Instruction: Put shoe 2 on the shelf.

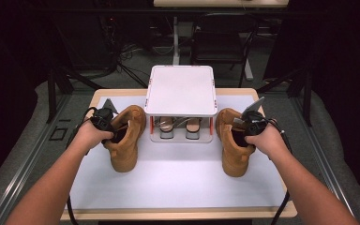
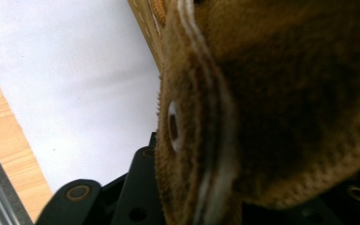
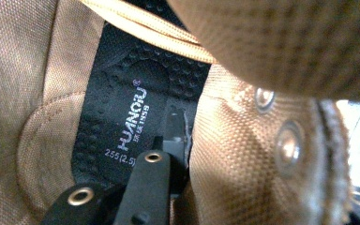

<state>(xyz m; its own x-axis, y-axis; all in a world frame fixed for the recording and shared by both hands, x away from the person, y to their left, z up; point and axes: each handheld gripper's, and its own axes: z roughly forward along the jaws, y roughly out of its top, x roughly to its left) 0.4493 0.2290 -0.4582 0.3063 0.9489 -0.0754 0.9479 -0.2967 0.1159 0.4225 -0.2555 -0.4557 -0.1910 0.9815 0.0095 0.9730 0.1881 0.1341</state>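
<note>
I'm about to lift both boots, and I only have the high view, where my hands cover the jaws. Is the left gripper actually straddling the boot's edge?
Observer: Yes. In the left gripper view, the left gripper has its jaws on either side of the suede flap of the left boot. One metal eyelet faces the camera.
Operator: And the right?
Observer: The right gripper has one jaw inside the right boot, over the black insole. The other jaw sits outside the collar wall.
Operator: Are they clamped tight?
Observer: I can't tell from either gripper view how hard the jaws press.
</note>
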